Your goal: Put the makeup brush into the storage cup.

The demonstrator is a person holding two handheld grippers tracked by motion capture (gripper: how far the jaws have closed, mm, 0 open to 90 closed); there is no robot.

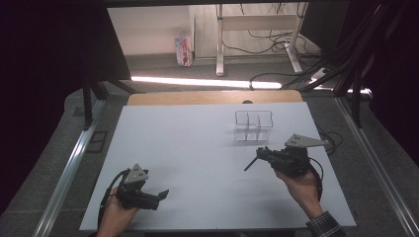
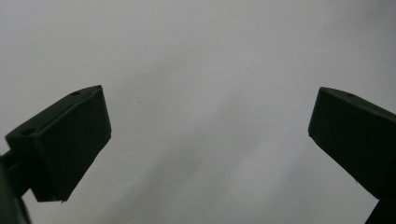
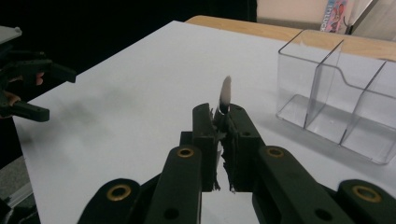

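A patterned carton (image 1: 184,50) stands on the floor beyond the table (image 1: 197,143).

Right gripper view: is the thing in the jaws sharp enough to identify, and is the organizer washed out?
Right gripper view: the thin object in the right hand-held gripper is blurred, unidentifiable; the clear organizer reads sharply. High view: dim, organizer faint.

Both grippers are matte black. The left gripper (image 1: 160,194) carries a grey three-cornered plate with small holes on top, and a black cable trails behind it. The right gripper (image 1: 253,161) bears a similar plate and cable. Its black linkage arms show brass-ringed pivot holes in the right gripper view. The right wrist wears a plaid cuff (image 1: 326,225).
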